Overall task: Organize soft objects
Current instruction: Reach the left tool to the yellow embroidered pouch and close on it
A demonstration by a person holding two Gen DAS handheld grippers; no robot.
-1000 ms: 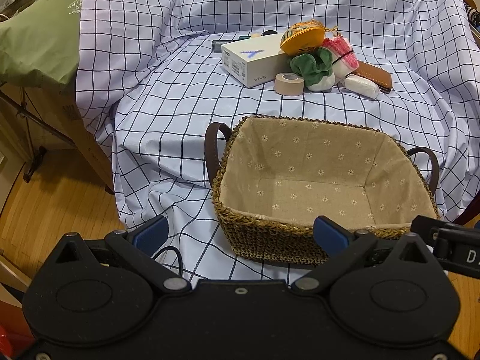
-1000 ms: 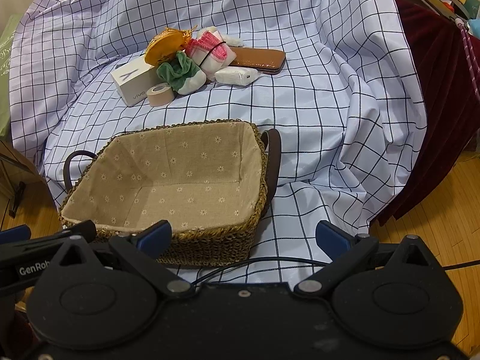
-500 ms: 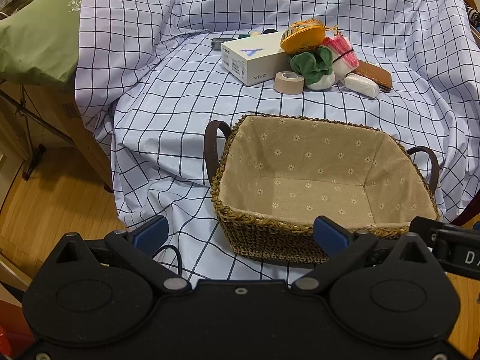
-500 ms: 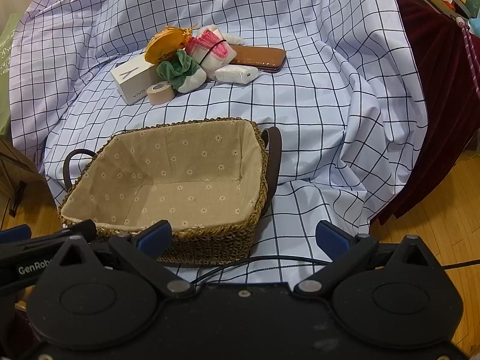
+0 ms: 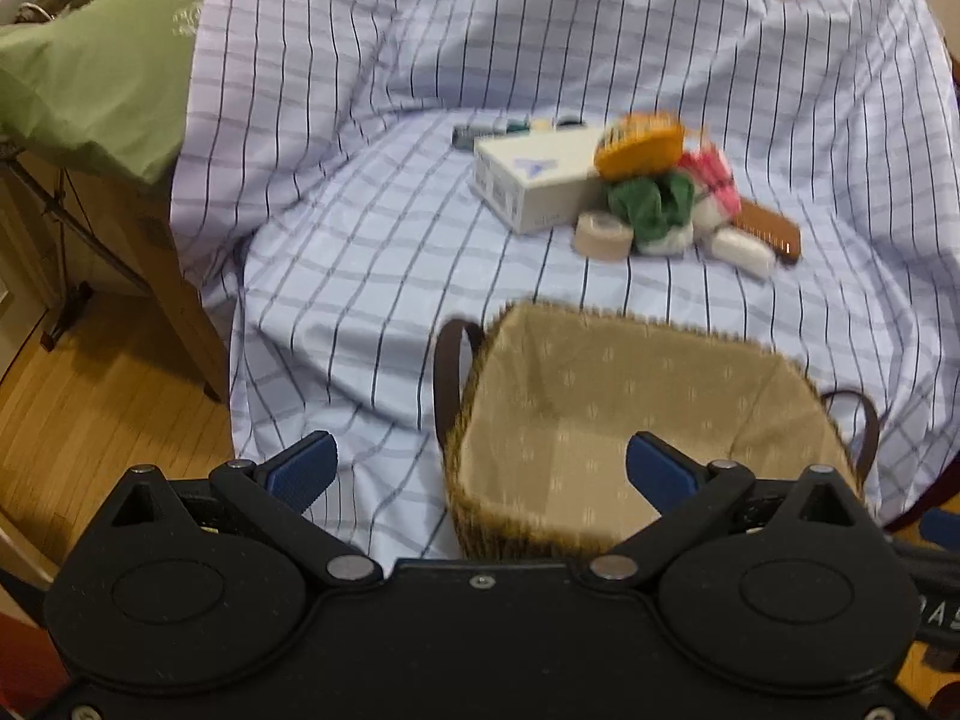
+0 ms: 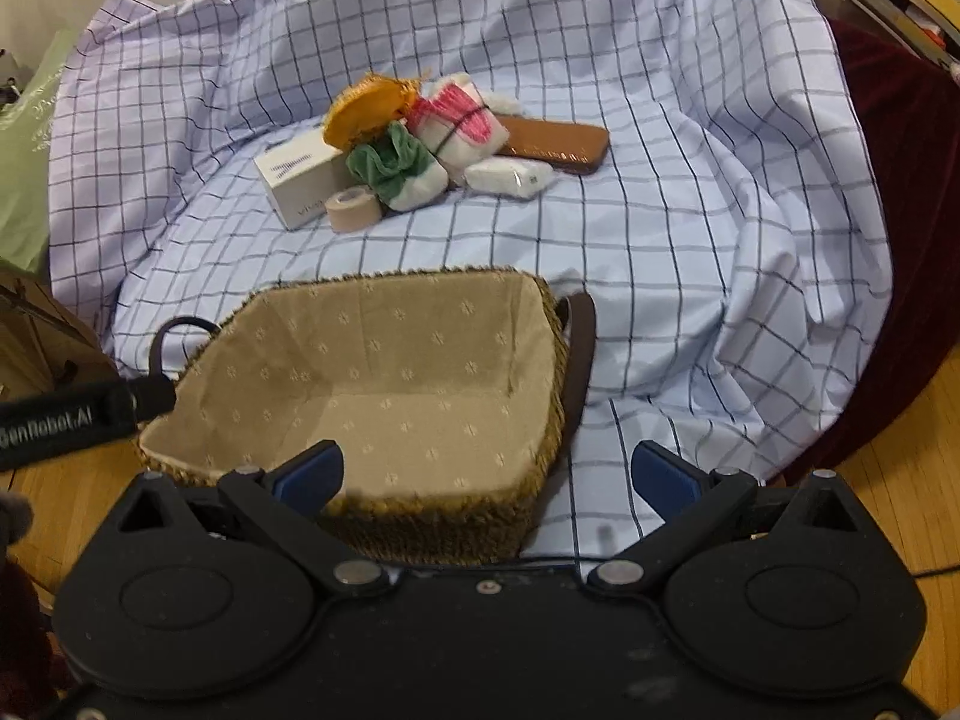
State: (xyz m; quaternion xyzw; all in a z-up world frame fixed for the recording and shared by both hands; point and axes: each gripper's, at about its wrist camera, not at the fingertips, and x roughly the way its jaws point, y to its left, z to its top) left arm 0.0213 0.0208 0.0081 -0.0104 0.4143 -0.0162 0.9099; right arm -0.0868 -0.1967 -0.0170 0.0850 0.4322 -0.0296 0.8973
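Observation:
A woven basket [image 5: 780,360] [image 6: 555,330] with a beige flowered lining and brown handles sits empty on the checked sheet, close in front of both grippers. Behind it lies a pile: an orange pouch [image 5: 641,143] [image 6: 367,107], a green-and-white soft bundle [image 5: 654,210] [image 6: 399,171], a pink-and-white soft bundle [image 5: 714,180] [image 6: 459,120], and a small white packet [image 5: 741,251] [image 6: 510,177]. My left gripper [image 5: 480,471] is open with nothing in it, at the basket's near left corner. My right gripper [image 6: 487,474] is open and bare above the basket's near rim.
A white box [image 5: 528,180] [image 6: 297,177], a tape roll [image 5: 603,234] [image 6: 354,208] and a brown case [image 5: 771,231] [image 6: 552,147] lie in the pile. A green cushion [image 5: 90,78] and wooden furniture [image 5: 156,276] stand left. Dark red cloth [image 6: 888,192] hangs right. Wood floor lies below.
Both views have tilted up and moved forward: basket and pile sit lower and nearer in frame. The left view is motion-blurred. Both grippers stay open.

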